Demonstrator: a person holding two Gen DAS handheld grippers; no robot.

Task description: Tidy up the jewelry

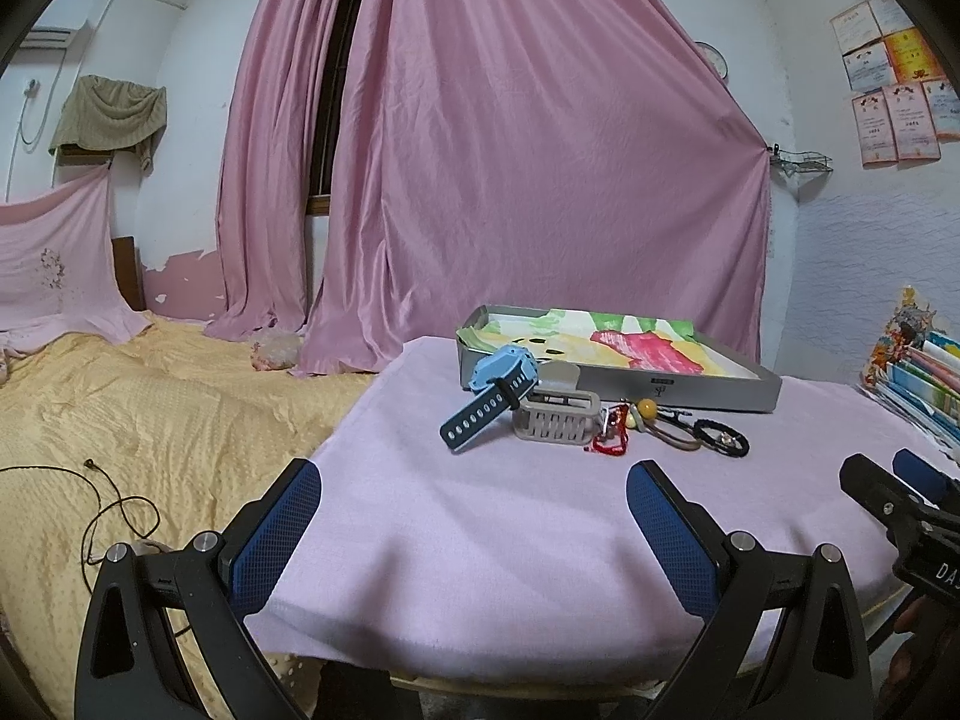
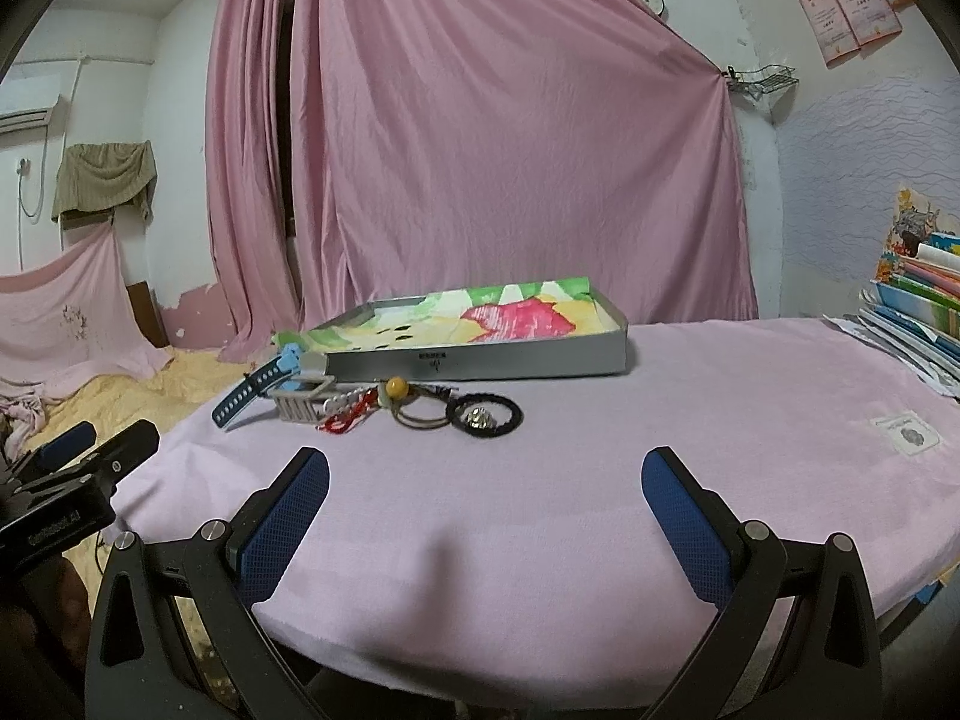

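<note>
Pink curtains hang behind a surface (image 1: 510, 540) draped in a pale pink cloth, with a bed under a yellow cover at nine o'clock. Both claws hover low over the near edge, holding nothing: the left claw (image 1: 474, 501) has its blue pads spread wide, and so does the right claw (image 2: 486, 489). Nothing looks sorted yet. At twelve o'clock a shallow grey tray (image 1: 708, 393), lined with a colourful painted sheet, holds no jewelry that I can see. Just in front of it the pieces lie in a loose row: a blue watch (image 1: 489, 399) leaning on a small slatted basket (image 1: 555, 420), then a red tangle (image 1: 609, 441), a yellow bead (image 2: 396, 386) on a cord, and a black hair band (image 2: 487, 417) with a shiny charm. All of it seems left to do. Between claws and row the cloth lies bare, so nothing blocks the reach; a stack of books (image 2: 918, 306) sits well apart at three o'clock.
</note>
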